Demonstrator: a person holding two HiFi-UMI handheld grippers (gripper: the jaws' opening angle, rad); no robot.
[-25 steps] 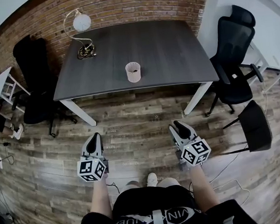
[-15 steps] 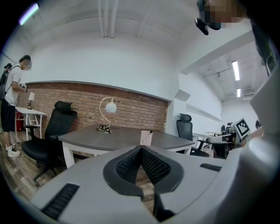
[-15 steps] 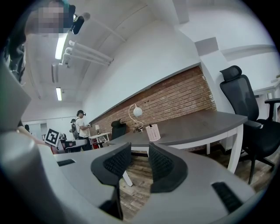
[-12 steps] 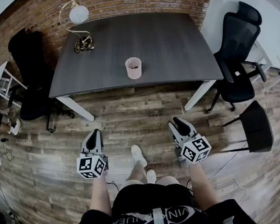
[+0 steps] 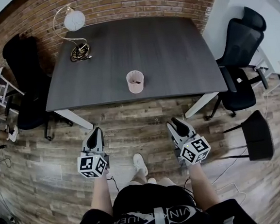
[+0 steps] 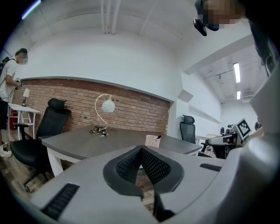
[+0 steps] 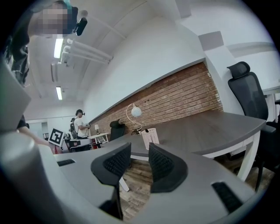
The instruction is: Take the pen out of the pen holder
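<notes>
A pale mesh pen holder stands near the front edge of the dark grey table. A dark pen pokes out of it. Both grippers hang over the wooden floor, well short of the table. My left gripper points at the table with its jaws meeting at the tips and nothing between them. My right gripper has a narrow gap between its jaws, also holding nothing. The left gripper view shows the holder beyond the left gripper. The right gripper view shows the holder just above the right gripper.
A curved lamp stands at the table's back left. Black office chairs stand to the left and right, another chair nearer on the right. White table legs reach the floor. A person stands far left.
The person carrying the grippers has stepped forward, so the table sits lower and nearer in the head view. Both grippers keep the same pose.
</notes>
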